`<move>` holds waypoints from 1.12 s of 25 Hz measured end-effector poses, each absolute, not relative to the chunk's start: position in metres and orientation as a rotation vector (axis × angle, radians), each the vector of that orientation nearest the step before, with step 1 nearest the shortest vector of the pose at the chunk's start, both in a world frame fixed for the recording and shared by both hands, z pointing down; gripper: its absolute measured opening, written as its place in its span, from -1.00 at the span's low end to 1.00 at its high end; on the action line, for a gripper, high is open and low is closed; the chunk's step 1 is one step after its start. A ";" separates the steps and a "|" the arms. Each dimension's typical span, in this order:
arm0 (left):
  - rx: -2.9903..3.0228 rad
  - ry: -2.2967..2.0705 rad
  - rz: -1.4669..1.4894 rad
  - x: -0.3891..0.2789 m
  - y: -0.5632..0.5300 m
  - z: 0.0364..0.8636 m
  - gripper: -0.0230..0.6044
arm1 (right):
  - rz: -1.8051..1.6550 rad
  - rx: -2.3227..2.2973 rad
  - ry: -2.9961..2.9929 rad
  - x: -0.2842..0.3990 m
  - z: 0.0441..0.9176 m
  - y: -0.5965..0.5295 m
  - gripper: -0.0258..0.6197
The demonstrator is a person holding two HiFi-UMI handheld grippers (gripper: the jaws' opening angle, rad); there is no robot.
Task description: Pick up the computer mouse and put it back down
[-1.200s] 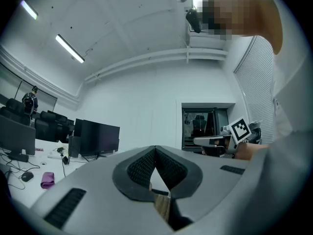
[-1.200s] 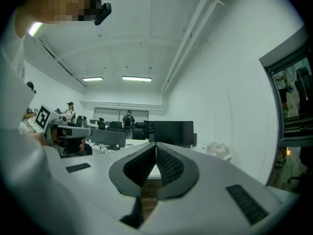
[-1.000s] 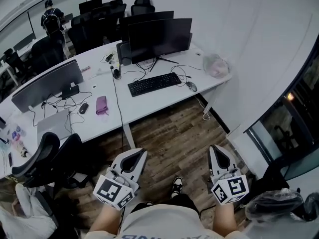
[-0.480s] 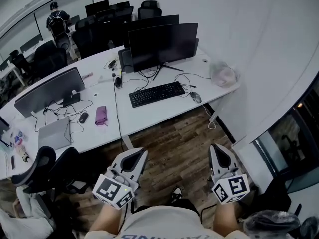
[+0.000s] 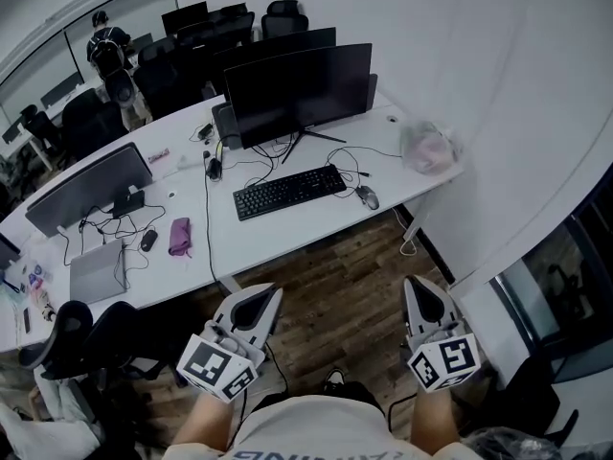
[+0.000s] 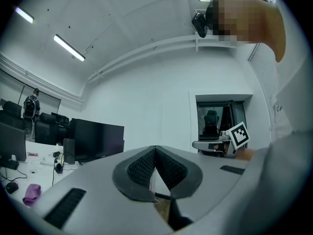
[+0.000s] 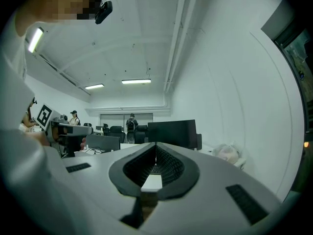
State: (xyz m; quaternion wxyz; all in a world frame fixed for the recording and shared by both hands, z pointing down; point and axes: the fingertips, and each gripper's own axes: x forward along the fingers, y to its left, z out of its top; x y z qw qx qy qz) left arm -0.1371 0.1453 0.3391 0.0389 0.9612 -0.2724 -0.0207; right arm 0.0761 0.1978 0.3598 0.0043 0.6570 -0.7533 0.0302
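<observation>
L gripper [image 5: 260,301] & R gripper [image 5: 420,293] both closed, empty. I'd open R early and approach mouse [image 5: 368,197] level.

Ahead of the left tongs [image 5: 271,292] and right tongs [image 5: 413,286], wooden floor [image 5: 335,281] is lying open; beyond, the desk [image 5: 287,233] is blocking, a chair [image 5: 81,338] crowding leftward.

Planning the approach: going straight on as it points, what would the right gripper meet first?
Likely the white desk, at its front edge just right of the mouse; nothing stands nearer the right gripper. Depth unclear.
</observation>
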 end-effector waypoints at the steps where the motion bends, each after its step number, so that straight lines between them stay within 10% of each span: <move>1: 2.946 -0.841 -0.070 -0.129 0.142 0.338 -0.91 | 0.097 2.056 -2.365 0.084 0.361 0.195 -0.86; 28: 2.940 -0.852 -0.031 -0.019 0.070 0.356 -0.91 | 0.139 2.035 -2.400 0.188 0.390 0.121 -0.86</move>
